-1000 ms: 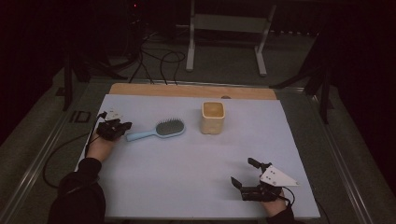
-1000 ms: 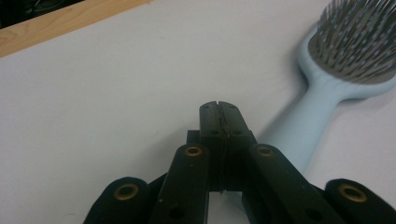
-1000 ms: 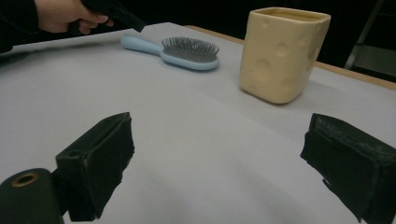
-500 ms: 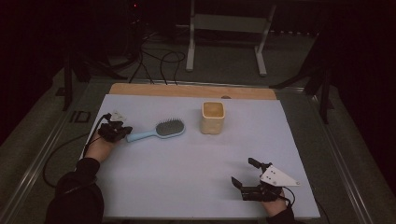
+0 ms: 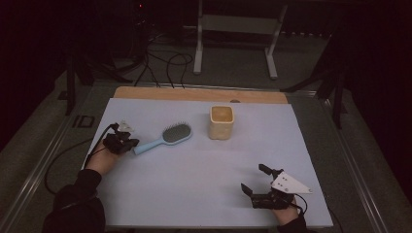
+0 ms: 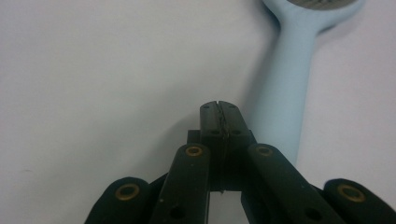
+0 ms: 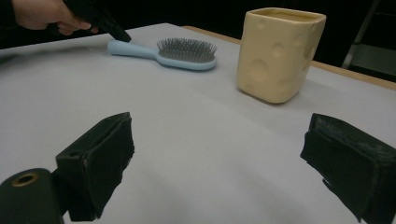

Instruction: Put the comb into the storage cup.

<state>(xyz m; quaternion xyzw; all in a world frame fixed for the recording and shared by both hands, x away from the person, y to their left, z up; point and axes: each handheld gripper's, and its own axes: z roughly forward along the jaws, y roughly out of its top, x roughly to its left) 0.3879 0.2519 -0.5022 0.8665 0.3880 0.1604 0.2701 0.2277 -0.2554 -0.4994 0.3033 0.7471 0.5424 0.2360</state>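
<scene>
— How is the light?
— Dim overall; the room behind is nearly black, while the pale table [image 5: 194,194] catches soft overhead light.
— Any blur?
— The near jaws look soft in both gripper views. Shadows are faint.

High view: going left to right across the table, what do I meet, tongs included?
Left tongs → light blue hairbrush → cream-yellow cup → right tongs, nearer the person's edge than the rest.
</scene>
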